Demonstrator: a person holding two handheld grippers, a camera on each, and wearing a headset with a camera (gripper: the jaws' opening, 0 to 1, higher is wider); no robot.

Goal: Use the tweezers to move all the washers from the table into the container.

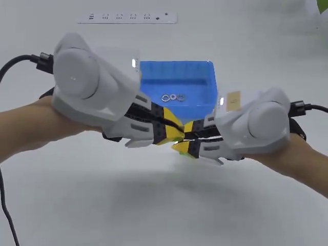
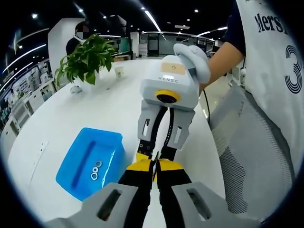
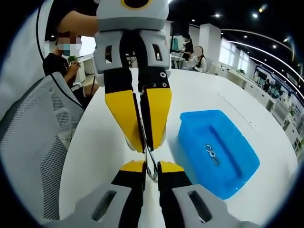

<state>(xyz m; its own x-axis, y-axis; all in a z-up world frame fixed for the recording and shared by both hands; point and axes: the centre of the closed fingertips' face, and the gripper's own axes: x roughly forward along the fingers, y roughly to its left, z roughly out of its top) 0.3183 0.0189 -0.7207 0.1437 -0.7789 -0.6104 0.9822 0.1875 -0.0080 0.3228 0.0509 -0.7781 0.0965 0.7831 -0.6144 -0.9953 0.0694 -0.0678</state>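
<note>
Two handheld grippers are held tip to tip above a white table (image 1: pixel 154 205), just in front of one blue container (image 1: pixel 154 82).
One pair of thin metal tweezers (image 3: pixel 146 142) is pinched at one end by the closed jaws of the left gripper (image 2: pixel 154 167) and at the other by the jaws of the right gripper (image 3: pixel 152 167) (all four jaw tips are yellow). Three washers (image 1: pixel 173 97) are seen lying side by side on the container floor.
</note>
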